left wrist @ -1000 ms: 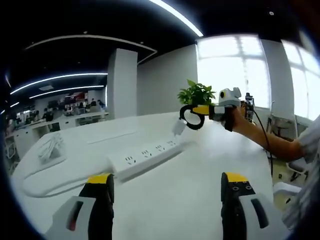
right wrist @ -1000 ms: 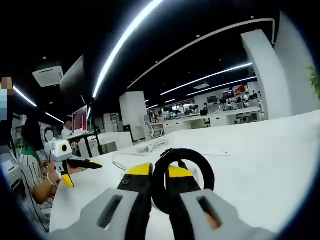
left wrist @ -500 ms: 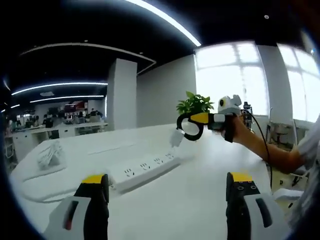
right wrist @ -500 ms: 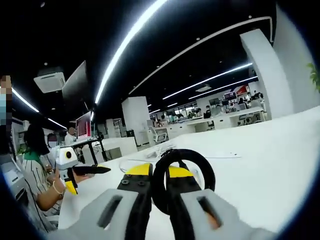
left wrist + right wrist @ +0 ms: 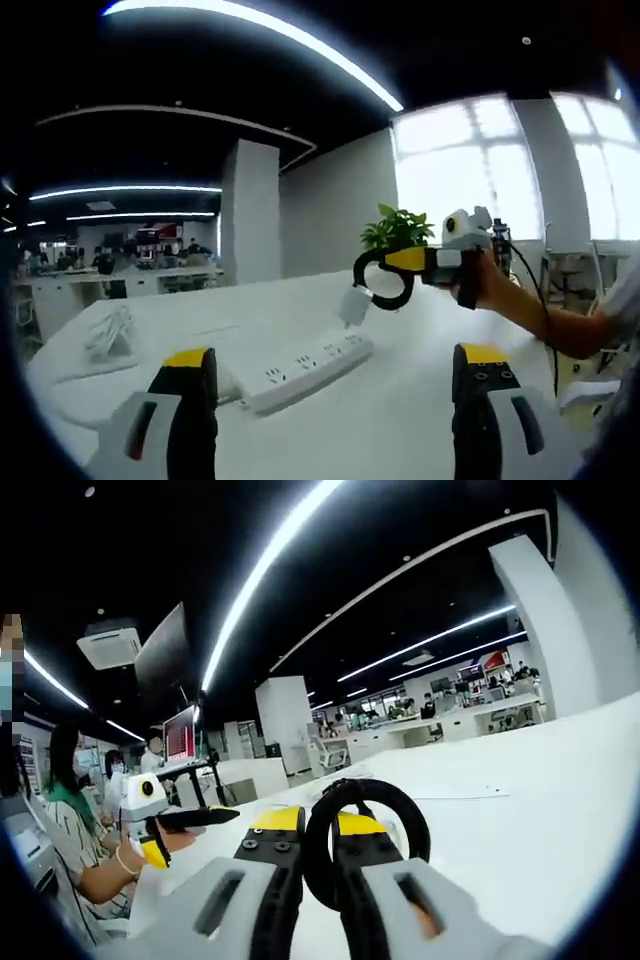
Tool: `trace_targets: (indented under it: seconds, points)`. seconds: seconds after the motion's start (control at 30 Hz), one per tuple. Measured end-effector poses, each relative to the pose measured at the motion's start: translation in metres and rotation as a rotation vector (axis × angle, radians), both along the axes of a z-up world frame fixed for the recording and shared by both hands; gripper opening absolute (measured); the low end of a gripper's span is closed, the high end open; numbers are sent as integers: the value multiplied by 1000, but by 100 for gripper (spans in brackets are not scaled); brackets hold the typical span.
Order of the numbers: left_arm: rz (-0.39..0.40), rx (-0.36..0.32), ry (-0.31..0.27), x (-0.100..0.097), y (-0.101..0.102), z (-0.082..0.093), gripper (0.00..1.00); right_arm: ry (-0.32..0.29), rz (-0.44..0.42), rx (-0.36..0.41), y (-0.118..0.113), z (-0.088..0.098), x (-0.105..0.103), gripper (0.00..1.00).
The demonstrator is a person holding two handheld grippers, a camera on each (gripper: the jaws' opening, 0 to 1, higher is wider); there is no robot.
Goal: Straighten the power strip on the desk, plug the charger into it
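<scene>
r gripper (image 5: 372, 285) w/ charger (image 5: 353, 306) lifted off power strip (image 5: 300, 368)

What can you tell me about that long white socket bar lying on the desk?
The power strip is a long, flat white bar, apparently plastic, with a row of sockets along its top. It lies flat on the white desk, running diagonally in the left gripper view. Nothing is plugged in. The right gripper holds a small white charger in the air above its far end.

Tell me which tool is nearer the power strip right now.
Right. The right tool holds the charger just above the power strip at its far end; the left tool, open, sits back from its near end.
</scene>
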State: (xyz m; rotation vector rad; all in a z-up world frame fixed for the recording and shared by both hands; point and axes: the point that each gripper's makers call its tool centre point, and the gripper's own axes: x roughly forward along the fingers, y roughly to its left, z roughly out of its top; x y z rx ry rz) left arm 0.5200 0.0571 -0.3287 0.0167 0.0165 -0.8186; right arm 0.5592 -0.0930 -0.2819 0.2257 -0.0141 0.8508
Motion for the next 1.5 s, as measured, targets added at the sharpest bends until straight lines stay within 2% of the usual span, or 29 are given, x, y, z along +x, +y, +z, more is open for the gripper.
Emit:
trace_targets:
  seconds: [0.03,0.13,0.17,0.23,0.27,0.37,0.43,0.47,0.53,0.57,0.6,0.63,0.67,0.77,0.8,0.83,0.87,0.9,0.93,0.97,1.03,1.1,1.23,1.33,1.43,1.5]
  points:
    - [36,9,-110,7,1,9,99,3,-1,14,2,1,0,8]
    - [121,77,-367,10,4,26,99,-3,9,20,7,3,-2,8]
    - [126,99,-410,10,2,29,99,-5,10,21,7,3,-3,8]
    - [91,145,-430,7,-5,25,99,-5,17,22,10,2,-4,8]
    - [55,143,-419,4,-11,24,99,-5,17,23,10,2,-4,8]
    - [-5,15,-402,-5,-21,36,97,-6,20,19,12,0,-5,8]
    - [-64,-67,-343,-11,-28,41,98,-6,24,19,12,0,-5,8]
    - [-84,-89,-347,-13,-29,45,99,-6,23,22,11,-1,-5,8]
    - [-71,-81,-348,-10,-28,47,99,-8,22,20,11,-1,-5,8]
    - [-28,-89,-323,-5,-24,46,99,-8,18,21,10,-1,-5,8]
    - [-37,-77,-312,-5,-26,45,99,-9,17,21,9,0,-5,8]
    - [-52,-67,-269,-5,-27,40,99,-10,16,19,9,-1,-6,8]
    - [-56,-86,-251,-3,-28,41,99,-11,10,19,8,-1,-6,8]
    - [-64,-125,-268,-3,-28,47,99,-12,6,19,6,0,-5,8]
    - [-58,-126,-270,-3,-28,47,99,-11,6,20,6,0,-5,9]
    - [-53,0,-216,0,-25,30,89,-10,7,18,5,0,-5,9]
    - [-37,98,-193,3,-22,18,78,-10,6,17,5,-1,-4,9]
    - [13,146,-197,10,-18,14,72,-9,4,17,5,-1,-4,9]
    - [31,169,-223,13,-17,13,70,-5,5,18,5,-2,-3,9]
    - [18,156,-204,13,-20,12,72,-2,7,19,5,-3,-3,9]
    - [-5,121,-121,13,-23,4,81,-1,8,13,5,-4,-4,9]
    - [-12,70,-102,16,-22,7,87,1,8,13,5,-4,-4,9]
    - [-37,58,-42,18,-25,2,97,-2,5,14,4,-4,-5,9]
    - [-67,-73,20,15,-29,10,95,-6,0,9,3,-4,-6,9]
    - [-76,-61,55,19,-29,6,95,-11,-2,7,2,-3,-7,9]
    - [-80,-7,72,20,-31,-2,98,-11,-4,11,1,-3,-8,9]
